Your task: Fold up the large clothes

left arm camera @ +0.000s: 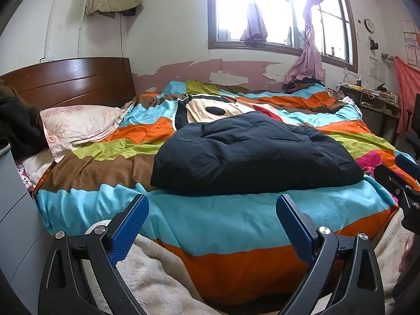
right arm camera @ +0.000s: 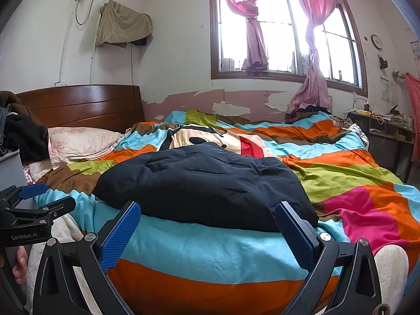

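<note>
A dark navy padded garment (left arm camera: 252, 152) lies folded into a thick bundle on the striped bedspread (left arm camera: 210, 218), near the bed's front edge. It also shows in the right wrist view (right arm camera: 204, 183). My left gripper (left arm camera: 212, 210) is open and empty, held in front of the bed edge, short of the garment. My right gripper (right arm camera: 207, 218) is open and empty, just before the garment's near edge. The right gripper shows at the right edge of the left wrist view (left arm camera: 401, 176). The left gripper shows at the left edge of the right wrist view (right arm camera: 39, 204).
A pillow (left arm camera: 78, 126) and wooden headboard (left arm camera: 68, 81) are at the left. A grey cabinet (left arm camera: 15, 210) stands beside the bed at the left. A cream blanket (left arm camera: 157, 275) hangs under the bedspread. A cluttered desk (left arm camera: 375, 99) stands at the far right, under the window (left arm camera: 278, 10).
</note>
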